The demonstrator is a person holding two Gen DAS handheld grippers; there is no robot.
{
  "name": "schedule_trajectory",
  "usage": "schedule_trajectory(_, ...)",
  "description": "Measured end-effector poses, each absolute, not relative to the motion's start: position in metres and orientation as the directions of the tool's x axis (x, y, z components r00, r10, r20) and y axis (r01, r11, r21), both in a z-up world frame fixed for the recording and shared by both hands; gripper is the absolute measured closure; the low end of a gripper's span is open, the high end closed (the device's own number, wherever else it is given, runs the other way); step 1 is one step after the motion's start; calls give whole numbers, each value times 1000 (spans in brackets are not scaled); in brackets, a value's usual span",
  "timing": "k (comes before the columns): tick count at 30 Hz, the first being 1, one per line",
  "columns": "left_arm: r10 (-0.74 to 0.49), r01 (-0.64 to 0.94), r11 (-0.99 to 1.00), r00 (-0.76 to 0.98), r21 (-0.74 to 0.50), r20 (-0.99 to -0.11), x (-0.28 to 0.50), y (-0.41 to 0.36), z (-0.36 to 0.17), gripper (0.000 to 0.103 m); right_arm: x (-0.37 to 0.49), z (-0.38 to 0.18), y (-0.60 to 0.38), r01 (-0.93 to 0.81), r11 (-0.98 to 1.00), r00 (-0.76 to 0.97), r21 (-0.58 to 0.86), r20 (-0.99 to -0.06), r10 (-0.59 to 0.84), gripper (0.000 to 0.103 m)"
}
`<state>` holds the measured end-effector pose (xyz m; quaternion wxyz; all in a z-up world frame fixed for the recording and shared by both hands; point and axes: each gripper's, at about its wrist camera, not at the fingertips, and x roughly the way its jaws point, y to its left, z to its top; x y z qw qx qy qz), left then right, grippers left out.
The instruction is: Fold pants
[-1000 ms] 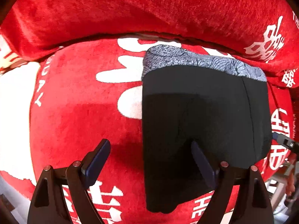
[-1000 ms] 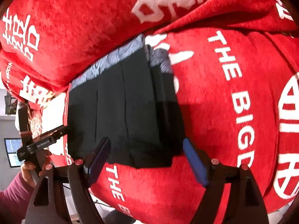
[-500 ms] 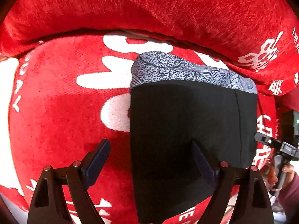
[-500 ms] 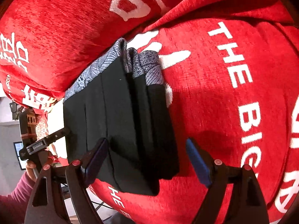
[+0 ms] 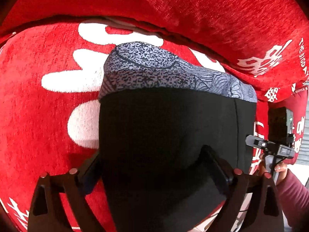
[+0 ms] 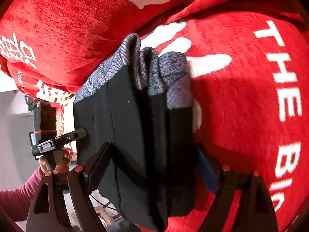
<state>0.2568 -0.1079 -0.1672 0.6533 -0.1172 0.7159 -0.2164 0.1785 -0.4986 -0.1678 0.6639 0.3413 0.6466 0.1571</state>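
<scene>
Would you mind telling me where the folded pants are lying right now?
The folded pants lie on the red sofa seat, grey waistband toward the backrest, filling the middle of both wrist views.

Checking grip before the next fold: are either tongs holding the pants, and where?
Nothing is held. Both tongs straddle the pants' near edge, jaws wide.

We find both views evenly, brightly lit and heavily bowed at the edges, corners vignetted black. The pants (image 5: 170, 135) read near featureless black. Soft shadow falls on the red cover (image 6: 241, 106) beside them.
</scene>
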Motion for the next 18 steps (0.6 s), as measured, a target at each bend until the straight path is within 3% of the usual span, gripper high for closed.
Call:
schedule_trajectory(5, -458, 93, 879, -115, -469, -881, 258, -117, -175, 6, 185, -168, -501, 240, 718, 96, 653, -752, 652, 15)
schedule_trajectory(7, -451, 90, 883, -108, -460, -886, 257, -117, -172, 6, 188, -166, -497, 233, 740, 86, 631, -771, 631, 22)
schedule_trajectory(9, -458, 103, 879, -94, -466, -884, 254, -120, -165, 19, 188, -164, -495, 218, 748, 83, 627, -776, 626, 30)
schedule_trajectory(12, -446, 137, 882, -64, -451, -893, 250, -124, -152, 29, 185, -159, -495, 241, 722, 100, 648, -757, 646, 45)
schedule_trajectory(18, -476, 170, 861, -64, -480, -877, 241, -115, -124, 35, 178, -139, -494, 291, 670, 151, 683, -724, 673, 53)
